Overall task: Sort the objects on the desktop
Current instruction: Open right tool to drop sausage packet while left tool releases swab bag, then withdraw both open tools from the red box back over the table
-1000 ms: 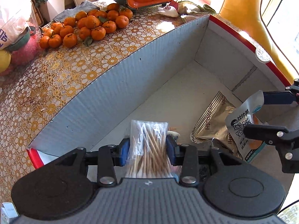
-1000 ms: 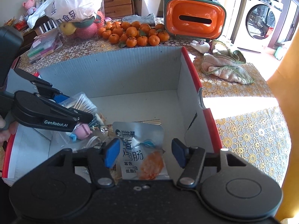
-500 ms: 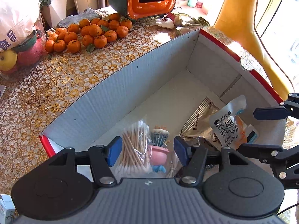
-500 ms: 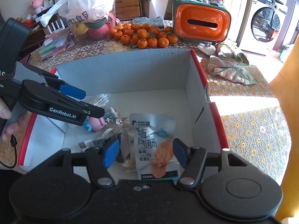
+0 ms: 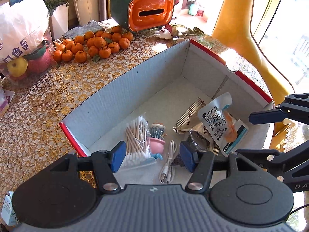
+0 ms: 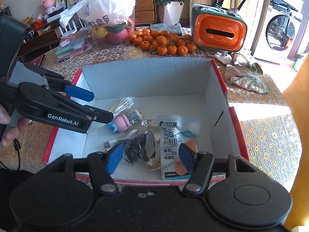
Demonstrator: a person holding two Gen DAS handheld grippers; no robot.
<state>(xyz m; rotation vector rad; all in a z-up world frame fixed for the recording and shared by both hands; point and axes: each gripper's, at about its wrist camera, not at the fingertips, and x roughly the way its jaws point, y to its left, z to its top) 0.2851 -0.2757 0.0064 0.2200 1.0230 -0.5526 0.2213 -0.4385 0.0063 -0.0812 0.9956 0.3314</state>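
A cardboard box with a red rim (image 5: pixel 212 56) (image 6: pixel 218 71) stands on the gold lace tablecloth. On its floor lie a bag of cotton swabs (image 5: pixel 136 135) (image 6: pixel 123 104), a cactus toy in a pink pot (image 5: pixel 157 139) (image 6: pixel 123 122), a white USB cable (image 5: pixel 169 162), a gold snack packet (image 5: pixel 189 119), a dark packet (image 6: pixel 137 148) and a silver chicken pouch (image 5: pixel 222 123) (image 6: pixel 177 135). My left gripper (image 5: pixel 152 159) (image 6: pixel 100 106) hovers open over the box's left end, holding nothing. My right gripper (image 6: pixel 150 158) hangs open above the pouch, apart from it.
Behind the box lie several tangerines (image 5: pixel 96 44) (image 6: pixel 164 42) and an orange tissue holder (image 5: pixel 148 9). A white plastic bag over fruit (image 5: pixel 19 32) stands far left. A crumpled cloth (image 6: pixel 245 75) lies right of the box. A person's hand (image 6: pixel 7 127) grips the left tool.
The left gripper let go of the cotton swab bag, which now lies in the box. Both grippers rose and drew back from the box floor.
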